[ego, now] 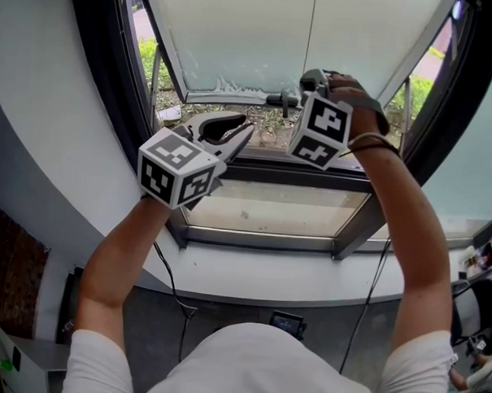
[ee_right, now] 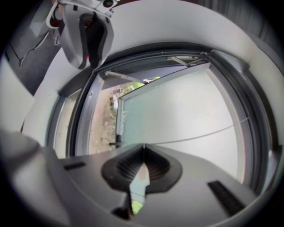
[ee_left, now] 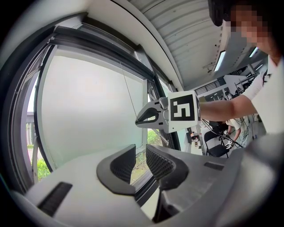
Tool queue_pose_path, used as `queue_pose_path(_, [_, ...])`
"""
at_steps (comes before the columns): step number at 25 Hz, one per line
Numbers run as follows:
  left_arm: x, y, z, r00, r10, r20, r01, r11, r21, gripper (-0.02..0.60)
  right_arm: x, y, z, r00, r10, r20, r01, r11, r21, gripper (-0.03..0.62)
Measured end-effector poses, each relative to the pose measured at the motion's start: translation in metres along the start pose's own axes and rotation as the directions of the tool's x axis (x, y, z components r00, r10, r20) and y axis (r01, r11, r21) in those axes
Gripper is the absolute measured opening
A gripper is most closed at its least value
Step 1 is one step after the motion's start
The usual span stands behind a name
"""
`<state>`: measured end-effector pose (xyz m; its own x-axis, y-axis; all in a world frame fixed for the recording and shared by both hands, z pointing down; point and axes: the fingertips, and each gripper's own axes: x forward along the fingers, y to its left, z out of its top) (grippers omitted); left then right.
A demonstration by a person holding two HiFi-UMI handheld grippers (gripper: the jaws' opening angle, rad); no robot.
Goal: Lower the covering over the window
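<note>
A pale roller blind (ego: 253, 37) covers the upper part of the window; its bottom rail (ego: 234, 94) hangs above the open lower sash. A thin pull cord (ego: 313, 32) runs down the blind's front. My right gripper (ego: 308, 75) is raised to the cord's lower end, jaws pressed together, and the cord (ee_right: 208, 133) leads straight into its tips (ee_right: 143, 149). The left gripper view shows the same cord (ee_left: 129, 93) reaching the right gripper (ee_left: 141, 119). My left gripper (ego: 237, 131) is held level to the left, below the rail. Its jaws (ee_left: 140, 153) stand slightly apart with nothing between them.
A dark window frame (ego: 105, 71) surrounds the glass, with a white sill (ego: 259, 278) below. Greenery and gravel show outside under the blind (ego: 269, 123). A small dark knob (ee_right: 116, 142) sits by the rail. Cables (ego: 173, 286) hang below the sill.
</note>
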<state>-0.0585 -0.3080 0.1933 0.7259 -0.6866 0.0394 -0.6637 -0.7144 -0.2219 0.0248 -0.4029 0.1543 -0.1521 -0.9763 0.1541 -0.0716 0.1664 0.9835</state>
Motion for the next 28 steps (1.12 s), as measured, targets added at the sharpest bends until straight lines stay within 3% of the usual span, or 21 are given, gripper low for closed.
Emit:
queue_pose_path(8, [-0.004, 0.001, 0.003, 1.000, 0.010, 0.004, -0.010, 1.000, 0.008, 0.072, 0.002, 0.043, -0.010, 0.995, 0.096, -0.036, -0.100, 0.988, -0.119, 0.023])
queue_pose_path(28, [-0.010, 0.002, 0.000, 1.000, 0.009, -0.015, -0.008, 0.999, 0.050, 0.072, 0.002, 0.098, -0.015, 0.978, 0.189, -0.084, -0.201, 0.965, -0.168, 0.023])
